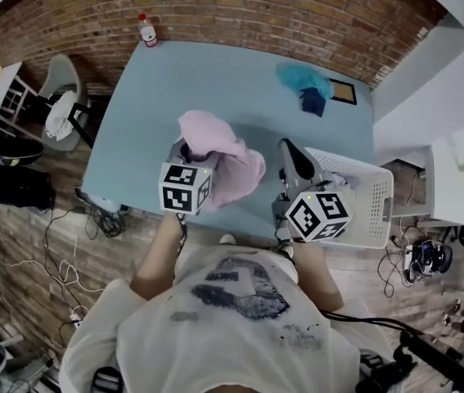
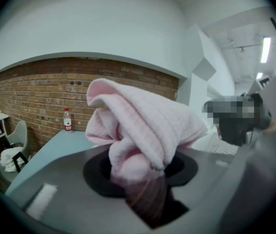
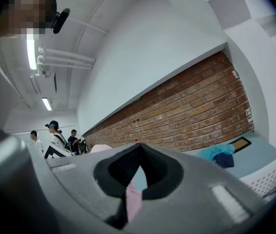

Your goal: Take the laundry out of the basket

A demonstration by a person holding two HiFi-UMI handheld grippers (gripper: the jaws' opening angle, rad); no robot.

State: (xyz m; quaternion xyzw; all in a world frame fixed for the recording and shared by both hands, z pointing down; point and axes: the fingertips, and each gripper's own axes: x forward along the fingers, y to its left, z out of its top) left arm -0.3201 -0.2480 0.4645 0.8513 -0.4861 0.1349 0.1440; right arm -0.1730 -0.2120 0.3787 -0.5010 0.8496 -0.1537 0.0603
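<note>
A brick wall backs the pale blue table (image 1: 240,64), and I stand at its near edge with the white basket (image 1: 369,195) at the near right corner. My left gripper (image 2: 138,172) is clamped on the pink towel (image 1: 225,155), jaws part-way closed because a thick bunch of cloth fills them. I hold it clear above the near edge of the table, left of the basket, so that it hangs free instead of dragging. It is soft, ribbed terry, folding over itself in fat loose lobes that spill past the jaws on both sides. My right gripper (image 3: 137,147) points level beside it with its tips together. A sliver of pink shows in the slit behind them, most likely the towel seen through, so I judge this hand empty. The basket is stiff perforated plastic with straight walls. A crumpled teal cloth (image 1: 304,77) and a navy one (image 1: 313,101) lie at the far right corner, likely laundry set down there.
</note>
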